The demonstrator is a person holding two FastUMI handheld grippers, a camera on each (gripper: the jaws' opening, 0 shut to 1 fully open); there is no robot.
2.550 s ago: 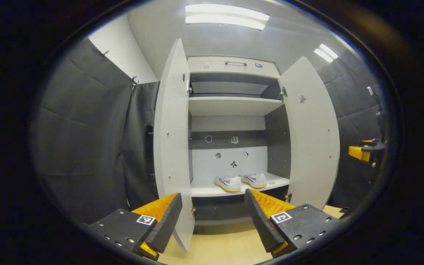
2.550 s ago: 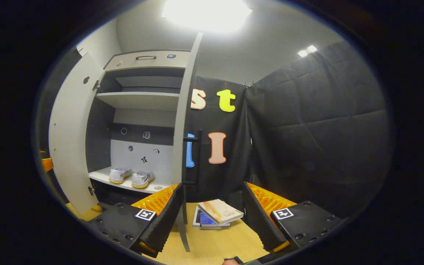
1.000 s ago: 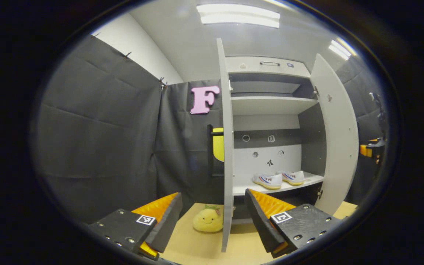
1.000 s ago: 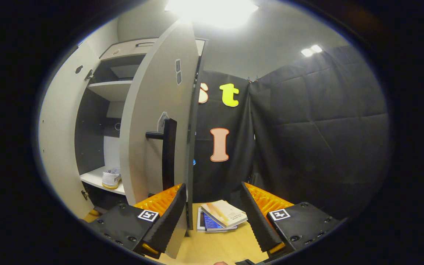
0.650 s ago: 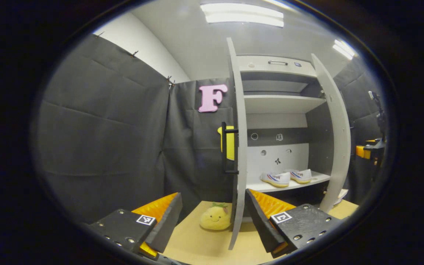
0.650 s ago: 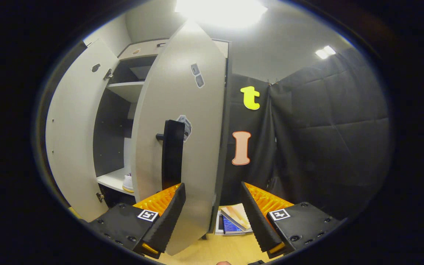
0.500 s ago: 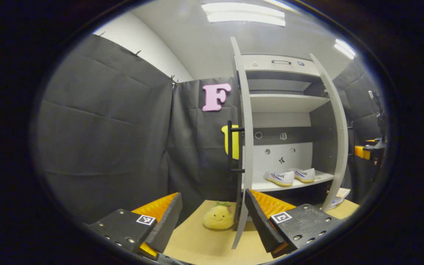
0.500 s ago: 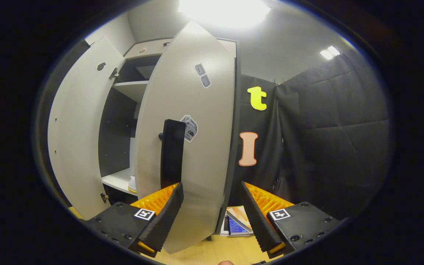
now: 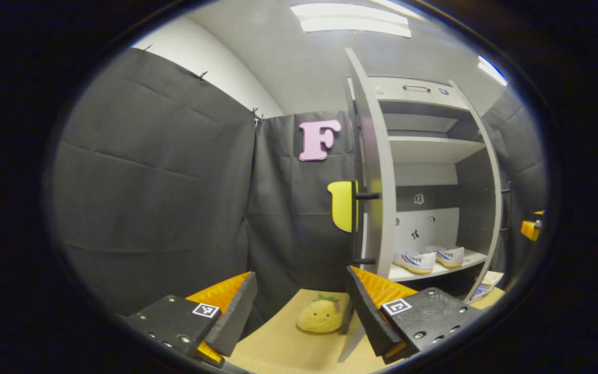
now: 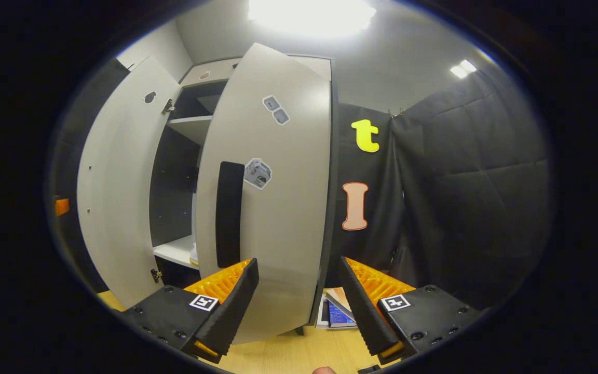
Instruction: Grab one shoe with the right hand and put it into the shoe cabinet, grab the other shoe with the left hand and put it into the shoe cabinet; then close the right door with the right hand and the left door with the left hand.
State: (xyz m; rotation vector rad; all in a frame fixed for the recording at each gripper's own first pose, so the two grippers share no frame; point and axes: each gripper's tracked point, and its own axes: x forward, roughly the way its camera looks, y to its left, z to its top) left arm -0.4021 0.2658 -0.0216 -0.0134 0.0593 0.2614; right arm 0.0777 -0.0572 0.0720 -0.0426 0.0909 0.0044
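Two white shoes (image 9: 427, 258) with coloured side stripes and pale yellow soles are being shown on the low shelf of the shoe cabinet (image 9: 423, 150), ahead and right of the left claw (image 9: 299, 306), which is being held open and empty. The right door (image 10: 273, 208) is being seen just ahead of the open, empty right claw (image 10: 299, 306), partly closed, with a dark handle (image 10: 228, 213); the shoes are mostly being hidden behind it.

From my remote station I read little. The near white shoe (image 9: 413, 261) on the cabinet's lower shelf (image 9: 436, 270) carries blue side lettering, too small to make out. Stickers (image 10: 257, 173) on the right door (image 10: 273, 208) show no legible text.
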